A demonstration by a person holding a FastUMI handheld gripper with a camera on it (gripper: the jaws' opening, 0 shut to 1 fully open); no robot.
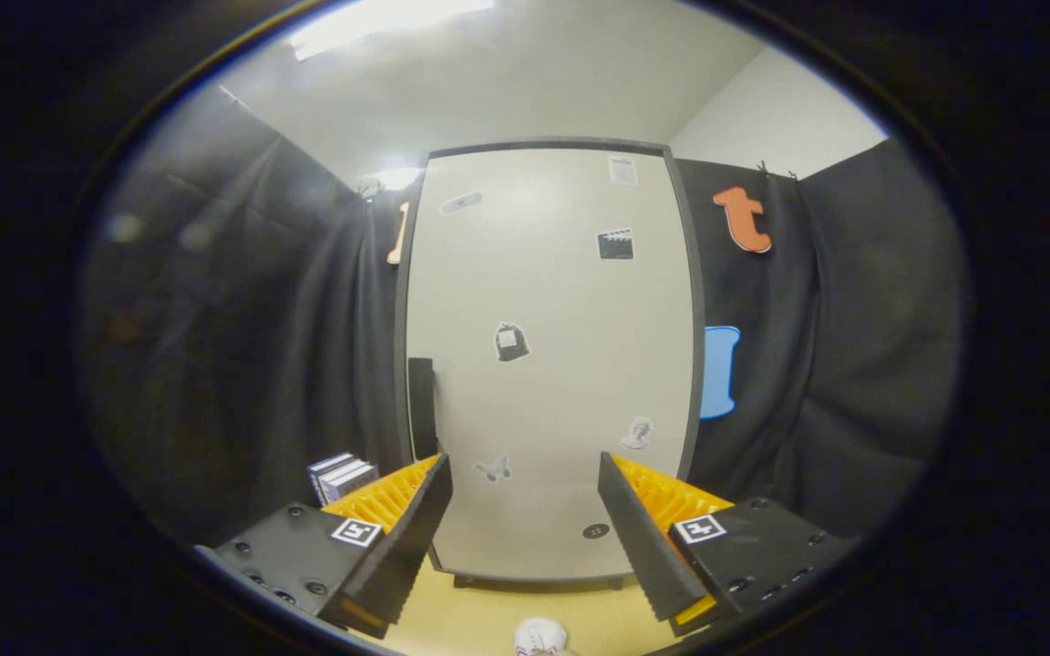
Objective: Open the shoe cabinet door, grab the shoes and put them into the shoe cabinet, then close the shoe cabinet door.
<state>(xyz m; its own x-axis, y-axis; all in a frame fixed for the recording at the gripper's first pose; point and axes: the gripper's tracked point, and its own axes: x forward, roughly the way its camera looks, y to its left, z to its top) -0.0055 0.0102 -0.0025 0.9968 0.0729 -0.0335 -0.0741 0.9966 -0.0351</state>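
the gripper [525,474] points straight at the shoe cabinet [550,364], and its two fingers stand wide apart with nothing between them, so the jaws are released. the left finger [402,538] and the right finger [648,538] rise from below, and the lower part of the cabinet door shows in the gap between them.

the cabinet stands upright on a pale yellow floor [479,620], beyond the fingertips. its door [571,301] is pale and flat, with a thin dark frame around it, and it is closed (no gap is seen along its sides). a dark vertical handle [421,407] sits on the left side of the door, just above the tip of the left finger. several small stickers [511,343] are spread over the door, one near the middle, others higher and lower; what they picture is too small to tell with certainty.

one shoe [540,636], white, lies on the floor in front of the cabinet, below the fingers and between them; only its top part is seen. whether a second shoe is beside it i cannot tell.

to the left of the cabinet, just behind the left finger, a small stack of books [341,476] stands near the black cloth wall [252,346]. the same cloth hangs to the right of the cabinet too. above, the ceiling [534,82] is pale, with a bright lamp [379,20] in it
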